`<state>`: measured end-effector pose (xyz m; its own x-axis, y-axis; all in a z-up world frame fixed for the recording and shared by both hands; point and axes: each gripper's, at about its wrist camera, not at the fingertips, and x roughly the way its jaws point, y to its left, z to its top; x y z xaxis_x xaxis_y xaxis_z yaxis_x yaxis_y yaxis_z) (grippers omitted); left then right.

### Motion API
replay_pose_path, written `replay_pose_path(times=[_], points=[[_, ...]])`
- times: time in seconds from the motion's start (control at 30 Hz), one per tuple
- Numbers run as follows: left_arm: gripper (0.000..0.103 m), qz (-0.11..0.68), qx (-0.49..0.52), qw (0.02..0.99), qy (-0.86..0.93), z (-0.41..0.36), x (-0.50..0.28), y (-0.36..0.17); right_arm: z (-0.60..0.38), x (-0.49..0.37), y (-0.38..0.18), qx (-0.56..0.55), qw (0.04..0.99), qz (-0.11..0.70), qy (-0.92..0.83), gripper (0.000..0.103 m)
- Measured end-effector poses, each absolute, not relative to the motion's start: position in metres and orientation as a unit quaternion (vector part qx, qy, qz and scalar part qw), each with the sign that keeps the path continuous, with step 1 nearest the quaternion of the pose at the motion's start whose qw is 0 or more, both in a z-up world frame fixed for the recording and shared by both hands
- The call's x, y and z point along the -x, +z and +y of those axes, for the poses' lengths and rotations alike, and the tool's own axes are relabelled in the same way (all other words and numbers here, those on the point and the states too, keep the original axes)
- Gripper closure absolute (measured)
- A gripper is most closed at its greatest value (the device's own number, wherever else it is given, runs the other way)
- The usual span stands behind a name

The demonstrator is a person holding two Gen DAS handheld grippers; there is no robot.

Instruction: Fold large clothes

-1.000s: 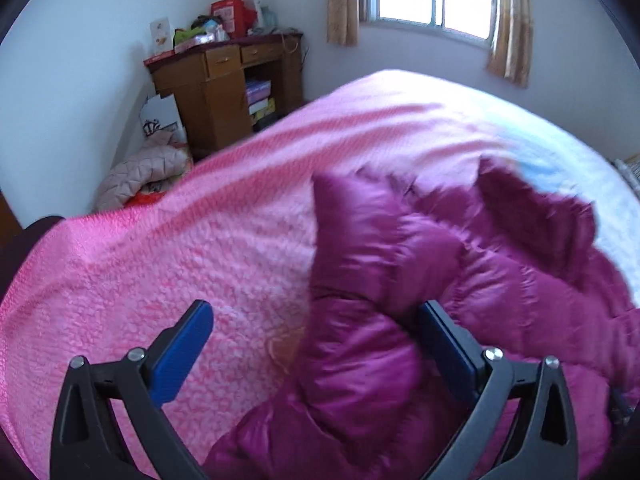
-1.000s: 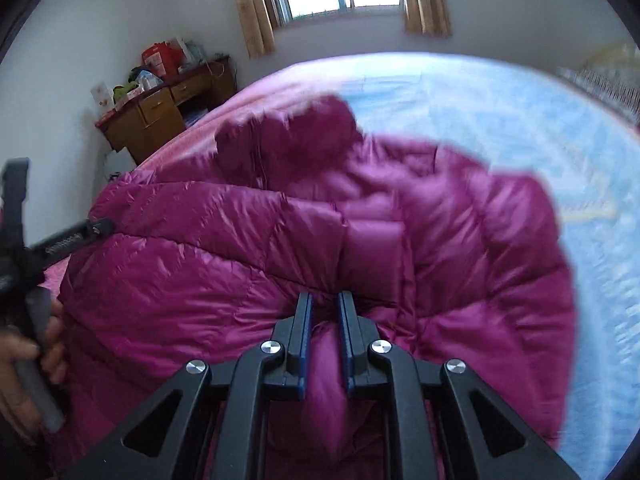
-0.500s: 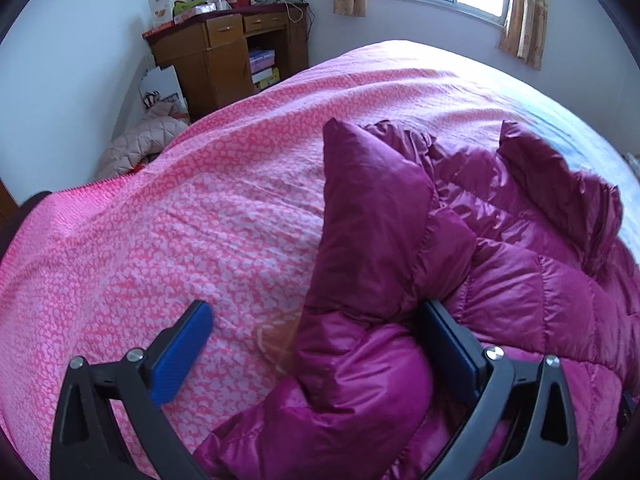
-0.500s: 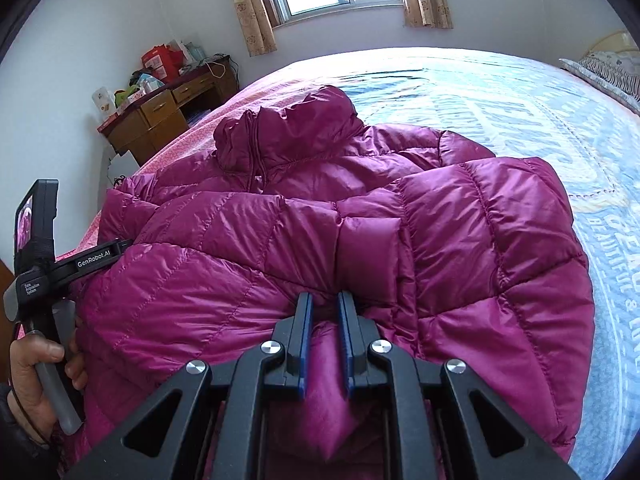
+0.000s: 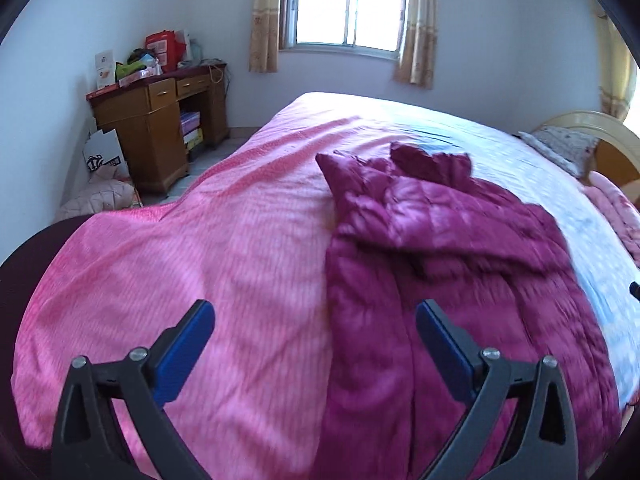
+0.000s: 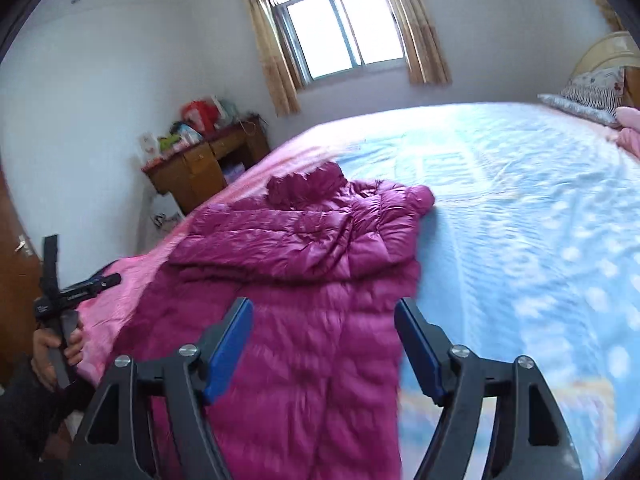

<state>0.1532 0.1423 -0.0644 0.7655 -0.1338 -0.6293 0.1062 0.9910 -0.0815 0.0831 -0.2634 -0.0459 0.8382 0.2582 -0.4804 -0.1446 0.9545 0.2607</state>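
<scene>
A magenta puffer jacket (image 5: pixel 448 264) (image 6: pixel 312 272) lies spread on the bed, collar toward the window, one sleeve folded across its chest. My left gripper (image 5: pixel 314 316) is open above the jacket's left edge and the pink bedcover (image 5: pixel 224 248), nothing between its blue pads. My right gripper (image 6: pixel 324 312) hovers over the jacket's lower half; its jaws are opening wide and hold nothing. In the right wrist view the left gripper (image 6: pixel 100 282) shows at the far left, held by a hand (image 6: pixel 52 348).
The bed has a pink cover on the left and a light blue sheet (image 6: pixel 520 208) on the right. A wooden desk (image 5: pixel 156 136) with clutter stands in the corner under the window (image 5: pixel 348 12). Pillows (image 6: pixel 592 92) lie by the headboard. A pale garment (image 5: pixel 100 200) lies on the floor.
My right gripper let go of the jacket and opened. Both grippers pulled back and rose away from the jacket, which now lies flatter on the bed. The left gripper no longer has fabric between its fingers.
</scene>
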Motion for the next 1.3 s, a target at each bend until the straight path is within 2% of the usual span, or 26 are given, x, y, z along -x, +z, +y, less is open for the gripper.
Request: replay_pose_path(times=[0.17,0.33,0.57,0.7,0.77,0.83,0.87,0.93,1.1,1.3], points=[[0.0,0.343,0.06,0.933,-0.09,0.154,-0.113,-0.074,-0.272,-0.014,-0.049,-0.092,0.936,0.306,0.147,0.029],[0.0,0.341,0.072,0.933,-0.092,0.155,-0.089,-0.076,-0.279,0.03,-0.08,-0.098,0.915,0.362,0.147,0.029],[0.0,0.308,0.056,0.945,-0.094,0.15,-0.07,-0.054,-0.287,0.026,-0.133,-0.166,0.894,0.392,0.137,0.029],[0.0,0.298,0.049,0.949,-0.086,0.154,-0.066,-0.052,-0.278,0.016,-0.142,-0.167,0.886,0.405,0.15,0.029],[0.0,0.302,0.052,0.948,-0.083,0.156,-0.068,-0.054,-0.269,0.012,-0.144,-0.165,0.87,0.431,0.176,0.037],[0.0,0.304,0.061,0.947,-0.085,0.158,-0.069,-0.056,-0.265,0.007,-0.147,-0.157,0.864,0.446,0.172,0.06],[0.0,0.304,0.066,0.947,-0.085,0.16,-0.07,-0.056,-0.266,0.005,-0.15,-0.165,0.861,0.449,0.173,0.065],[0.0,0.304,0.075,0.946,-0.087,0.163,-0.07,-0.057,-0.271,0.0,-0.155,-0.196,0.852,0.451,0.178,0.08],[0.0,0.293,0.07,0.95,-0.08,0.17,-0.065,-0.051,-0.271,-0.003,-0.148,-0.226,0.84,0.447,0.209,0.09],[0.0,0.278,0.065,0.956,-0.062,0.182,-0.068,-0.038,-0.274,-0.025,-0.093,-0.293,0.839,0.37,0.272,0.091]])
